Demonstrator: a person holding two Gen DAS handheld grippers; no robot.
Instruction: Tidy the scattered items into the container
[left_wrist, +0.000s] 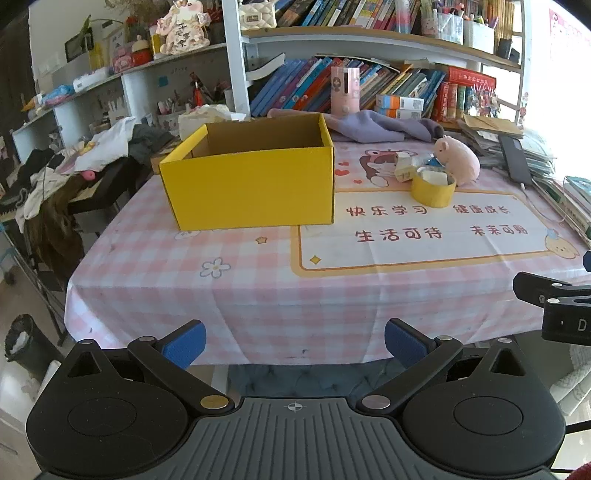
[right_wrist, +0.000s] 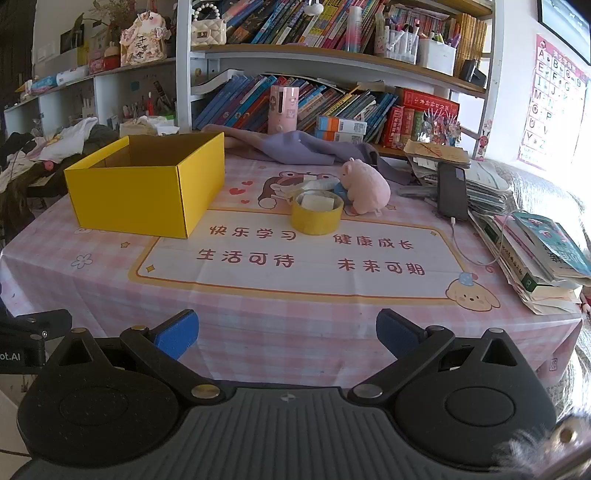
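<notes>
Both grippers, left (left_wrist: 294, 343) and right (right_wrist: 287, 334), hang spread wide and empty at the table's near edge; the tape roll (right_wrist: 317, 212) and pink plush pig (right_wrist: 365, 188) sit together right of the yellow box (right_wrist: 147, 184)

An open yellow cardboard box (right_wrist: 147, 192) sits left of centre, upright and seemingly empty. To its right, well apart, lies a flat yellow tape roll (right_wrist: 317, 213) with white paper inside. Touching it behind is a pink plush pig (right_wrist: 365, 188), beside small white packets (right_wrist: 317, 183).
</notes>
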